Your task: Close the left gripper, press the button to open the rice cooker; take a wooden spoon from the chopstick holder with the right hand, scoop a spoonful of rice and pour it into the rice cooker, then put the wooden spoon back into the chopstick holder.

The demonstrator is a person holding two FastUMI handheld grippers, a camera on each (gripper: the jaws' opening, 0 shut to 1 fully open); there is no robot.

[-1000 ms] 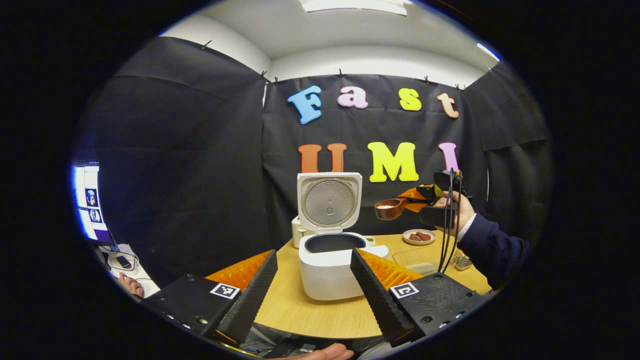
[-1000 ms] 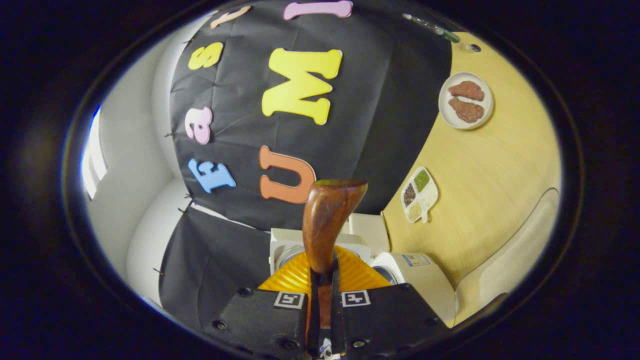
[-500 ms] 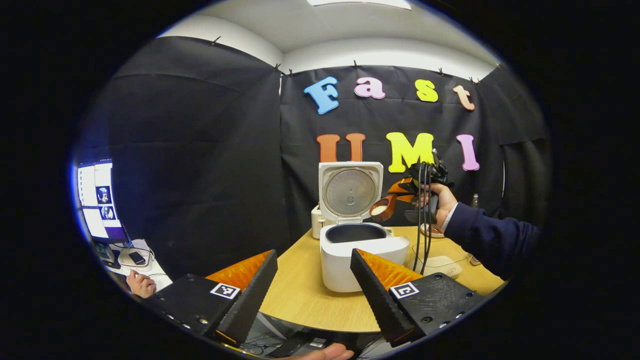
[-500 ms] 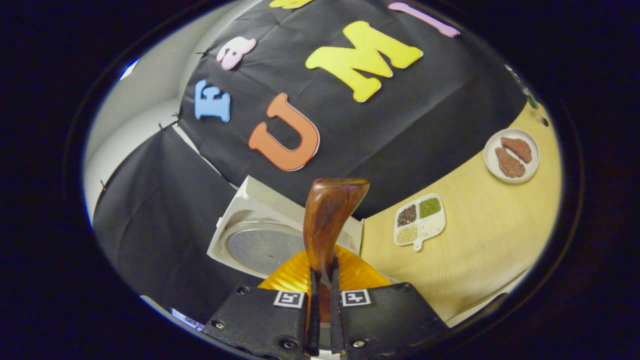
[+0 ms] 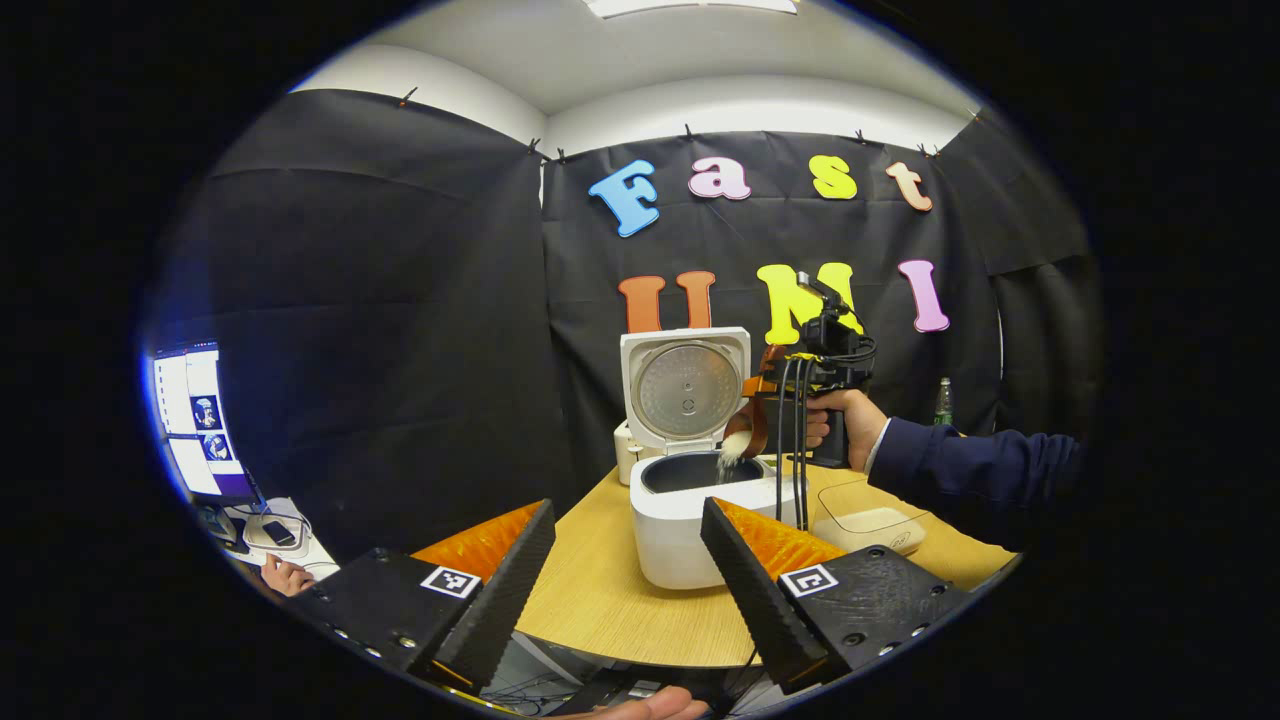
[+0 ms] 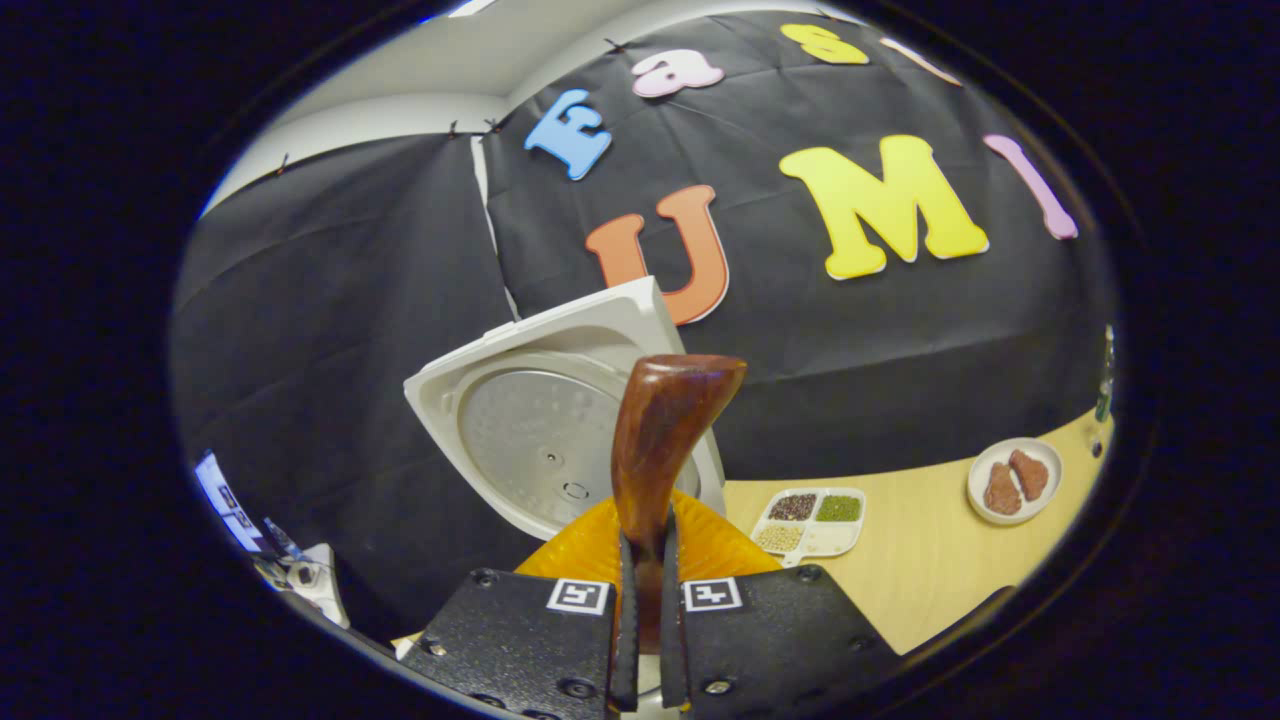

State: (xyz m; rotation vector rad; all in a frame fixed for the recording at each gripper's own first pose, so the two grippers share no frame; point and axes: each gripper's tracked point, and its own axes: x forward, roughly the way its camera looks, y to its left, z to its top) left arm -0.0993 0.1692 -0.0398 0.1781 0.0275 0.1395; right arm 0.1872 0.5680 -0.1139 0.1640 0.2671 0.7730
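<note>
A white rice cooker (image 5: pixel 690 520) stands on the round wooden table (image 5: pixel 600 600), its lid (image 5: pixel 685 385) up and its dark inner pot showing. Above the pot my right gripper (image 5: pixel 775 385), held in a hand (image 5: pixel 845 425), tips a brown wooden spoon (image 5: pixel 745 435) downward, and white rice (image 5: pixel 728 458) falls from it into the pot. In the right gripper view my right gripper (image 6: pixel 640 570) is shut on the wooden spoon (image 6: pixel 660 440), with the cooker's lid (image 6: pixel 545 430) just behind it. My left gripper (image 5: pixel 625 590) stands open before the cooker, holding nothing.
A white lidded container (image 5: pixel 870 525) lies right of the cooker. A divided dish of grains (image 6: pixel 810 520) and a plate with brown pieces (image 6: pixel 1015 480) sit farther along the table. A green bottle (image 5: pixel 943 402) stands at the back. A monitor (image 5: pixel 195 420) glows at far left.
My right gripper has moved over the cooker's pot and rolled the spoon downward; rice now pours out. My left gripper has stayed open.
</note>
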